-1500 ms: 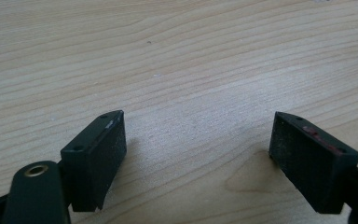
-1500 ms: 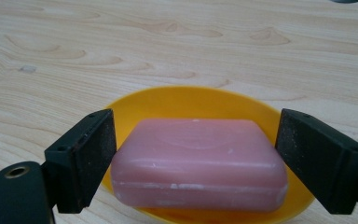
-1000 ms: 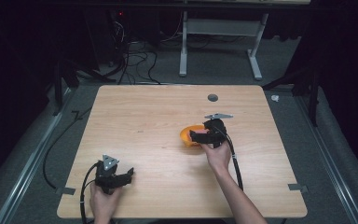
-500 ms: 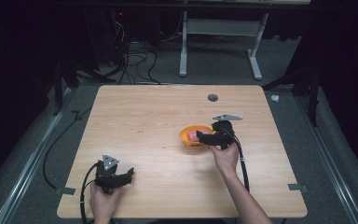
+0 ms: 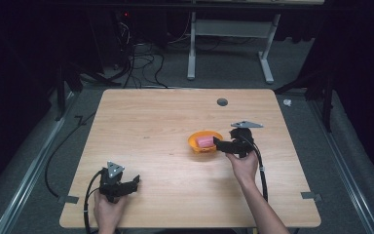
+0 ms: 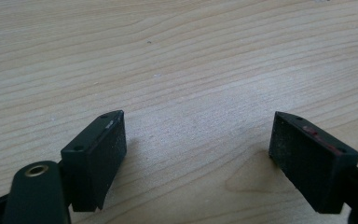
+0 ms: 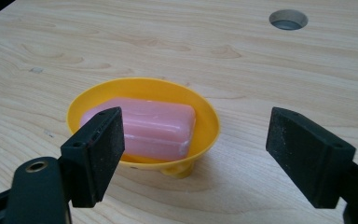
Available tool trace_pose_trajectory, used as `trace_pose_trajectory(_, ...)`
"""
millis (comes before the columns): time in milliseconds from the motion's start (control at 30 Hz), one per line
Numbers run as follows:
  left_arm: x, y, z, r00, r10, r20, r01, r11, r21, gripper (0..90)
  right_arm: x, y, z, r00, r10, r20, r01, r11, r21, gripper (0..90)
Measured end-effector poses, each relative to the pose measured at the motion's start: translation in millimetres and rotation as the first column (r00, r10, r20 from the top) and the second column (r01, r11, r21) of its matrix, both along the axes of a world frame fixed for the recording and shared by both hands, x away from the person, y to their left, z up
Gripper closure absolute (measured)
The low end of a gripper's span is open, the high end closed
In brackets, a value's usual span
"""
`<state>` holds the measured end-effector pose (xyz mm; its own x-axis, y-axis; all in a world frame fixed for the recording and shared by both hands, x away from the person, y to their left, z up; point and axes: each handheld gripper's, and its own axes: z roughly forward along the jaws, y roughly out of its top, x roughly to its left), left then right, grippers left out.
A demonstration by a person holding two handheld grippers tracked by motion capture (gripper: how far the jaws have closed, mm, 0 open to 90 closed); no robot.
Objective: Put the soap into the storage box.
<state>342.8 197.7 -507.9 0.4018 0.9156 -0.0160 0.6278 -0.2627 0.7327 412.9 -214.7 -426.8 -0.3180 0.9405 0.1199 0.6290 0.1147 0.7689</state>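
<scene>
Right tongs: I hold them low over the light wooden counter, their tips just at the near rim of the shallow orange plastic dish. The jaws have just been closing, yet in the right gripper view they stand apart with bare wood between them; nothing is gripped.
Orange dish: stands on its small foot right of the counter's centre. In the right gripper view it lies ahead of my left jaw, apart from both jaws.
Pink rectangular bar of soap: lies flat inside the dish, long side across it; untouched by my tongs.
Left tongs: I rest them at the near left corner of the counter, well apart from the dish. Jaws spread wide, empty, bare wood between them.
Round cable hole: at the far edge of the counter, beyond the dish.
</scene>
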Motion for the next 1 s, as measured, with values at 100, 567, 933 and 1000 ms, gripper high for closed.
trace_pose_trajectory(100, 0.0, 0.0, 0.0, 1.0000, 0.000, 0.000, 0.000, 1.0000, 0.000, 19.2, -1.8, -3.1, 1.3, 1.0000, -0.001, 0.007, 0.001, 1.000, -0.003, 20.4)
trace_pose_trajectory(567, 0.0, 0.0, 0.0, 1.0000, 0.000, 0.000, 0.000, 1.0000, 0.000, 19.2, -15.2, -27.5, 0.4, 0.9990, -0.027, 0.035, 0.027, 1.000, 0.008, 22.6)
trace_pose_trajectory(933, 0.0, 0.0, 0.0, 1.0000, 0.000, 0.000, 0.000, 1.0000, 0.000, 19.2, -26.4, -43.3, 3.5, 0.9982, -0.028, 0.052, 0.028, 1.000, 0.006, 23.7)
trace_pose_trajectory(1000, 0.0, 0.0, 0.0, 1.0000, 0.000, 0.000, 0.000, 1.0000, 0.000, 19.2, -28.6, -46.8, 4.0, 0.9978, -0.031, 0.058, 0.031, 1.000, 0.005, 23.9)
